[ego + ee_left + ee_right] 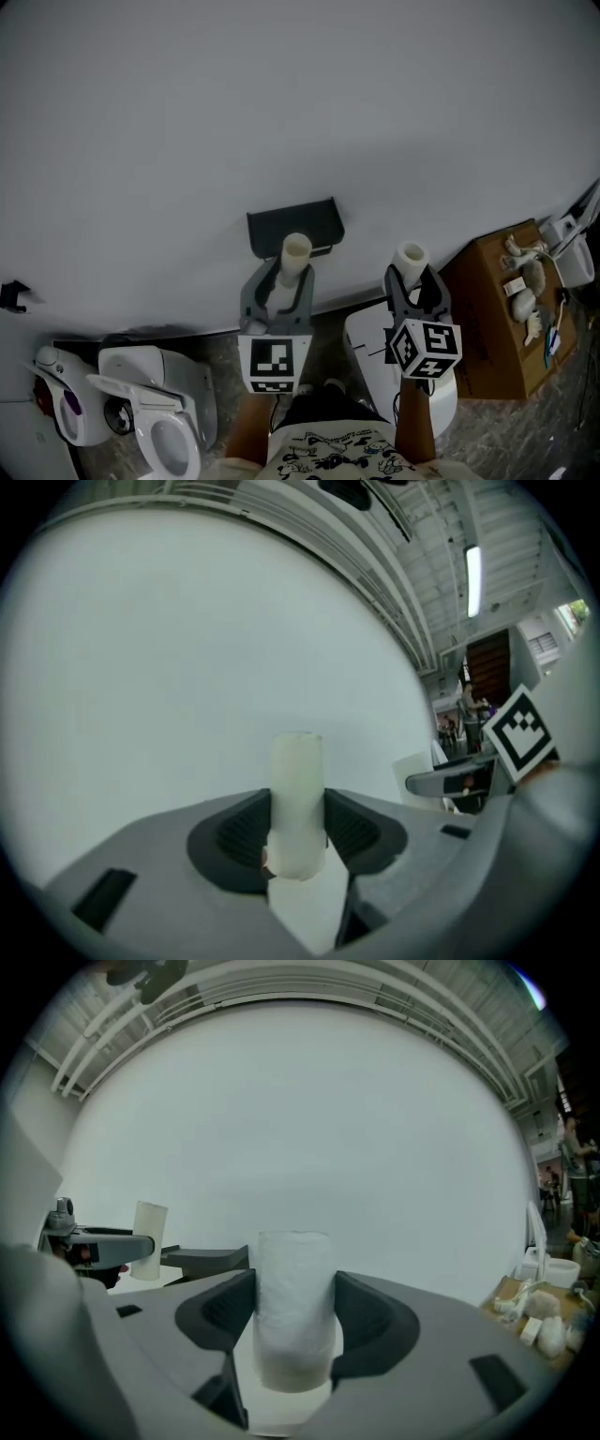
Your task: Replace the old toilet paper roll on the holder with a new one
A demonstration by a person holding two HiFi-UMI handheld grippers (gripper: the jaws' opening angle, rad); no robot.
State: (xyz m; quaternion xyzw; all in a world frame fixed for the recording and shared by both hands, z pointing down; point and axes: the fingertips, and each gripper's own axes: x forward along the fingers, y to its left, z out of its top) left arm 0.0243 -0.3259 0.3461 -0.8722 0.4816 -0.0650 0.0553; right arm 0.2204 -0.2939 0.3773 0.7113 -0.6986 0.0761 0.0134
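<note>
Left gripper (284, 281): fingers (361, 832) clamped on thin old core (295, 255), upright, mid-frame, overlapping wall holder (272, 225). Right gripper (412, 283): fingers clamped on fatter new roll (411, 256), right of centre. Step, likely: swap under way, core off. Next: carry new roll left to holder, seat it.

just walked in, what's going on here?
A person faces a white wall with two hand-held grippers. The left hand-held gripper is shut on a bare cream tube, up near the dark wall holder. The right hand-held gripper is shut on a white toilet paper roll, held beside it.
</note>
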